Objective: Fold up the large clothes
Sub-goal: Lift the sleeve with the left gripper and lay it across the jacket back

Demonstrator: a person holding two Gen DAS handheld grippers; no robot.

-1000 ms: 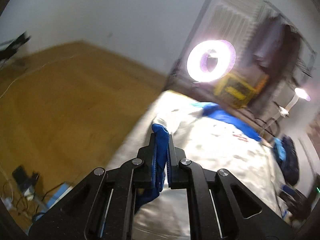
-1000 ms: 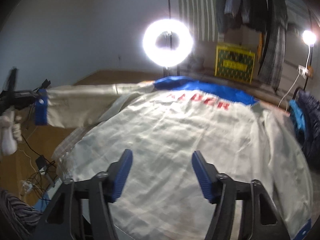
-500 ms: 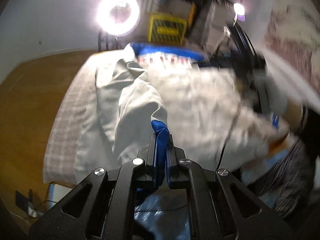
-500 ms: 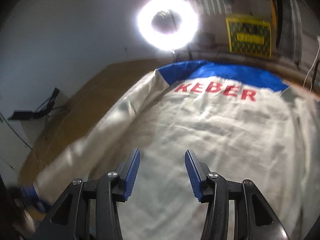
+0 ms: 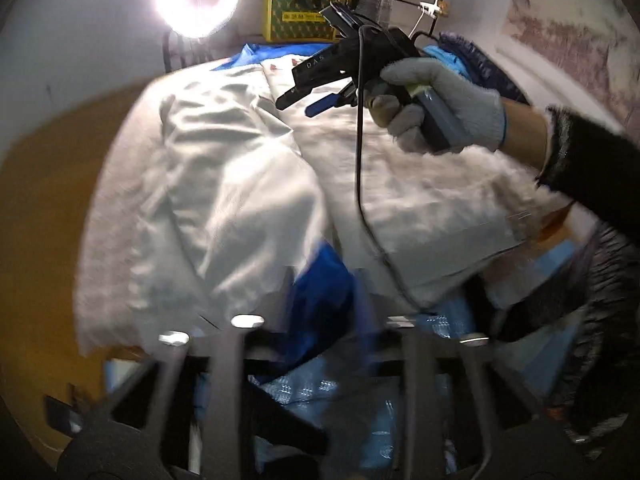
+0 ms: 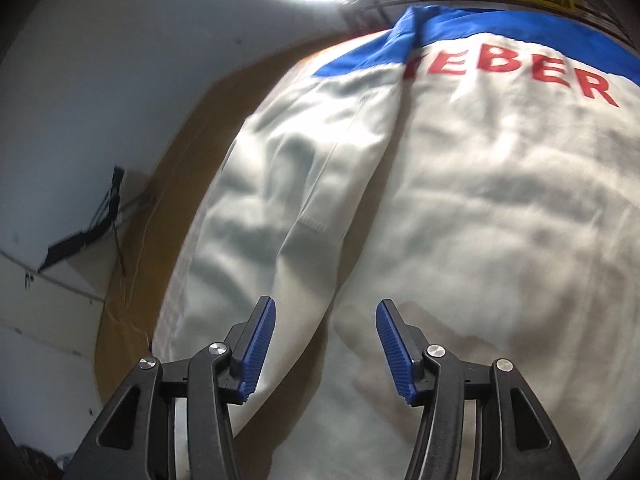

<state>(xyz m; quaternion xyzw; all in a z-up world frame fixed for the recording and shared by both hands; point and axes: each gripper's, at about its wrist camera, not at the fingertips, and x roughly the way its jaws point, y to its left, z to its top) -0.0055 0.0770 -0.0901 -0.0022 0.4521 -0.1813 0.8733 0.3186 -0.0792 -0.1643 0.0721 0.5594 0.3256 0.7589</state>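
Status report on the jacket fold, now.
Left gripper opening, blue cuff between its jaws. Right gripper open, empty, over the white jacket. Sleeve folded across. Nothing in the way.

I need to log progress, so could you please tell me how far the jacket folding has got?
Done: the left sleeve lies folded in over the white jacket. In hand: the left gripper is opening, blurred, the blue cuff between its fingers; the right gripper hovers open above the fabric, empty. Left: presumably the other sleeve and the body folds.

Jacket [image 6: 480, 208] off-white — blue yoke, red lettering; crate [image 5: 298, 12] yellow.
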